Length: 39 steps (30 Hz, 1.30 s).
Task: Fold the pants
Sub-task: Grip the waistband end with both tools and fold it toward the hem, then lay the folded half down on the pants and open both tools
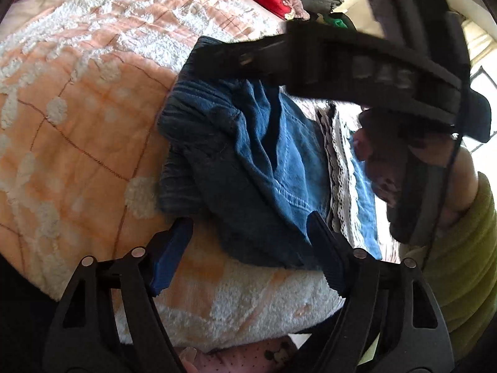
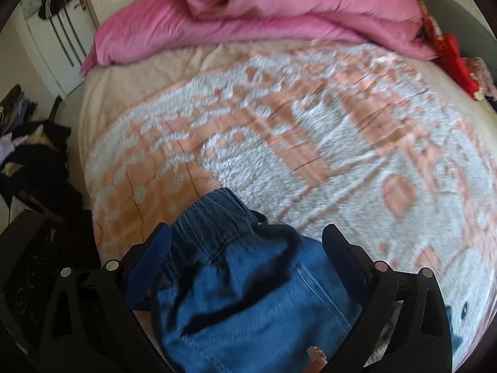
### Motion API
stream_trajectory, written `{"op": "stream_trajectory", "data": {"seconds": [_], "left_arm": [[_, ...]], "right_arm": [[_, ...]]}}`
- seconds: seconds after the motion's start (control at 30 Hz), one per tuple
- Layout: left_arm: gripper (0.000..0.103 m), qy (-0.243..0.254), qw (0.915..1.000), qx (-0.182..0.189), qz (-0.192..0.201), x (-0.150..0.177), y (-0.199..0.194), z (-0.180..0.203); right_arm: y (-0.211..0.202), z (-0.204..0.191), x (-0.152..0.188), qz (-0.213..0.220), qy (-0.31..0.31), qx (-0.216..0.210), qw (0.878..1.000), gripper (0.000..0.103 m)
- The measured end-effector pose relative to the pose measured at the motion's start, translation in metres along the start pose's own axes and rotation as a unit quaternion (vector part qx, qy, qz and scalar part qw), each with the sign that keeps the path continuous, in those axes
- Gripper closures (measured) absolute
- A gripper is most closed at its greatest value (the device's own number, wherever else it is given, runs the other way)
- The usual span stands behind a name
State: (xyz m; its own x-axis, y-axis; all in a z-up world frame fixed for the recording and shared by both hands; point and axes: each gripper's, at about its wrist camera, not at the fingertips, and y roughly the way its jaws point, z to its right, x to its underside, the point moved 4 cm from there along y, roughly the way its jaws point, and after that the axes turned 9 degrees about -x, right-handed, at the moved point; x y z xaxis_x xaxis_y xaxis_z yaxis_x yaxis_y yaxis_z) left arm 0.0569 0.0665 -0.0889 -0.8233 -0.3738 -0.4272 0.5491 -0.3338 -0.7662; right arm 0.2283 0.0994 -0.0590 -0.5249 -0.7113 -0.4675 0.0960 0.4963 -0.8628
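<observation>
Blue denim pants (image 1: 257, 161) lie bunched on an orange and white fleece blanket (image 1: 77, 118), the ribbed waistband toward the left. My left gripper (image 1: 248, 248) is open, its fingers (image 1: 169, 258) straddling the near edge of the pants without closing on them. My right gripper shows in the left wrist view (image 1: 357, 65) as a dark body above the pants. In the right wrist view the right gripper (image 2: 247, 267) is open wide with the pants (image 2: 248, 289) lying between its fingers, elastic waistband pointing forward. Nothing is pinched that I can see.
A pink duvet (image 2: 264, 15) lies across the far end of the bed. Red cloth (image 2: 450, 59) sits at the far right corner. Dark clothes (image 2: 34, 155) are piled on the floor left of the bed. A striped and lace-edged fabric (image 1: 338, 168) lies right of the pants.
</observation>
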Motion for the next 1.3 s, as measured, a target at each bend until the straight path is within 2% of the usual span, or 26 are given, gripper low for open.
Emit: {"op": "stream_trajectory", "data": {"seconds": [0.07,0.1,0.17,0.27,0.3,0.33,0.37,0.57,0.9,0.93,1.0,1.07,1.17,1.23,1.3], "left_arm": [[0.031,-0.005,1.0000,0.002,0.001,-0.004,0.004,-0.001],[0.031,-0.007,1.0000,0.003,0.002,-0.005,0.006,0.000],[0.031,-0.005,1.0000,-0.001,0.003,-0.005,0.008,0.001],[0.035,0.010,0.9999,-0.012,0.002,-0.005,0.007,0.008],[0.046,0.012,0.9999,-0.010,0.002,-0.005,0.006,0.010],[0.059,0.011,0.9999,-0.008,0.002,-0.006,0.005,0.012],[0.061,0.011,0.9999,-0.004,0.001,-0.007,0.004,0.014],[0.062,0.038,0.9989,0.017,0.021,-0.017,-0.009,0.046],[0.062,0.112,0.9924,0.041,0.029,-0.013,-0.004,0.122],[0.062,0.118,0.9917,0.043,0.028,-0.015,0.000,0.130],[0.062,0.135,0.9891,0.053,0.021,-0.011,0.008,0.147],[0.055,0.171,0.9823,0.076,-0.002,0.003,0.011,0.162],[0.054,0.201,0.9755,0.088,-0.011,0.015,0.010,0.170],[0.054,0.202,0.9765,0.074,0.002,0.013,0.005,0.162],[0.055,0.203,0.9781,0.043,0.018,0.009,0.003,0.156]], "right_arm": [[0.011,0.001,0.001,-0.010,0.007,-0.022,1.000,0.008],[0.016,0.001,0.003,-0.014,0.013,-0.039,0.999,0.016],[0.023,0.003,0.009,-0.020,0.025,-0.069,0.997,0.025],[0.016,0.005,0.012,-0.002,0.036,-0.095,0.995,0.050],[0.009,0.007,0.014,0.006,0.038,-0.100,0.994,0.058],[0.004,0.007,0.016,0.010,0.037,-0.101,0.994,0.061],[-0.004,0.008,0.018,0.019,0.039,-0.107,0.993,0.064],[-0.069,0.028,0.033,0.103,0.071,-0.135,0.983,0.064],[-0.141,0.071,0.082,0.185,0.123,-0.136,0.965,0.061],[-0.144,0.074,0.087,0.191,0.126,-0.137,0.964,0.059],[-0.154,0.080,0.100,0.207,0.136,-0.135,0.959,0.039],[-0.166,0.093,0.121,0.230,0.159,-0.120,0.953,0.032],[-0.180,0.117,0.158,0.242,0.204,-0.072,0.946,0.026],[-0.184,0.129,0.184,0.244,0.236,-0.055,0.939,0.024],[-0.183,0.135,0.201,0.240,0.256,-0.044,0.935,0.018]]}}
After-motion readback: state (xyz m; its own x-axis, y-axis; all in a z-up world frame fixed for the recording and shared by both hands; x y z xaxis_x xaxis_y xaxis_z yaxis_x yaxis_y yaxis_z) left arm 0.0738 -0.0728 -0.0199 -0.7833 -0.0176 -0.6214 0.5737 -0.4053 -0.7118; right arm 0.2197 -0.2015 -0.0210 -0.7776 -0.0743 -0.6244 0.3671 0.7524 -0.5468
